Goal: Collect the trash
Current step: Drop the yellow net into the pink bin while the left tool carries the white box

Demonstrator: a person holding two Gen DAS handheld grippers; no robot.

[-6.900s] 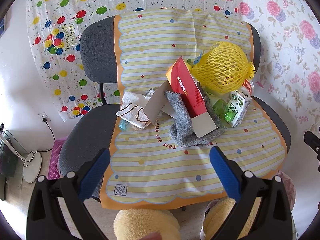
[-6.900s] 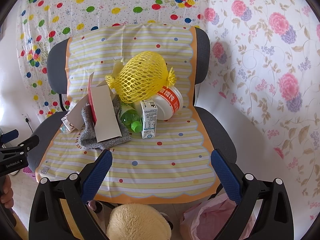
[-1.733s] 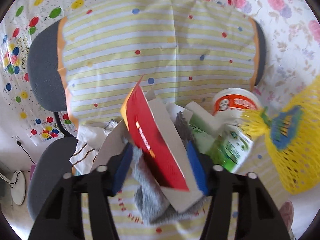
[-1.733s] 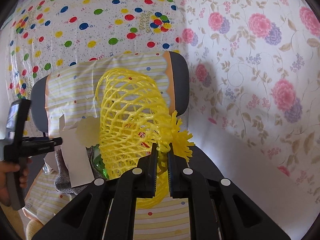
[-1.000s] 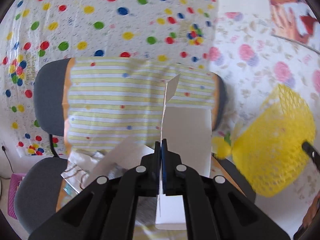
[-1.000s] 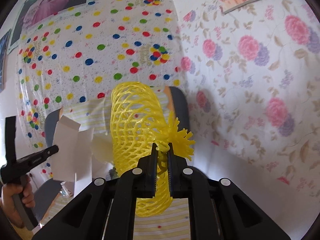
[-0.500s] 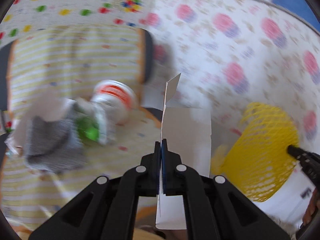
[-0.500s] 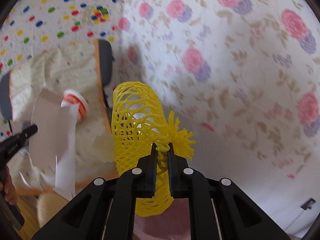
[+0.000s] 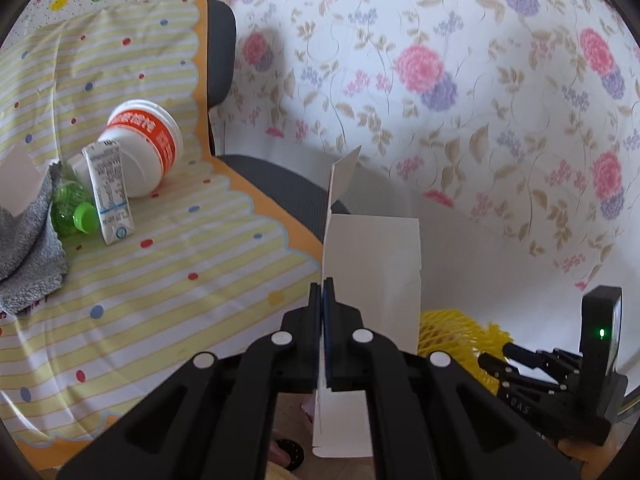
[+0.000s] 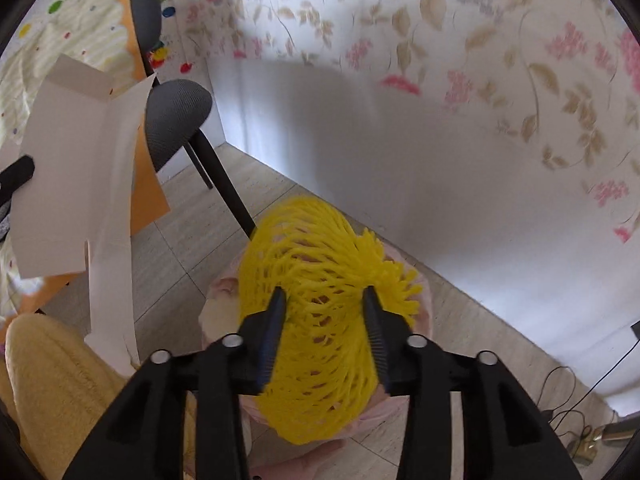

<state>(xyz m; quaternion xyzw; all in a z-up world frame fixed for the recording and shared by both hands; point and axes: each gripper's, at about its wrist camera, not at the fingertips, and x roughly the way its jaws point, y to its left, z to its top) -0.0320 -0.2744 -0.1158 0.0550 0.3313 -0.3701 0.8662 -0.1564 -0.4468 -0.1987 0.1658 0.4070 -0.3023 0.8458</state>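
My left gripper (image 9: 323, 292) is shut on a flattened white cardboard box (image 9: 376, 272), held upright to the right of the chair seat. In the right wrist view the same box (image 10: 76, 184) hangs at the left. My right gripper (image 10: 325, 308) points down at the floor and its jaws are opening. The yellow foam net (image 10: 320, 320) lies between and below the parted fingers, over a pink bag (image 10: 426, 300). The left wrist view shows the net (image 9: 452, 328) low, next to the right gripper (image 9: 492, 360).
On the chair's yellow striped cover (image 9: 180, 264) lie a white and orange tub (image 9: 140, 140), a small milk carton (image 9: 108, 196), a green bottle (image 9: 72, 212) and a grey cloth (image 9: 24, 248). The floral wall is close behind. A yellow fleece garment (image 10: 52, 380) is lower left, cables (image 10: 560, 400) lower right.
Both grippers have swung right and down, away from the chair. The right jaws, shut on the net before, have parted, and the net now sits over the pink bag.
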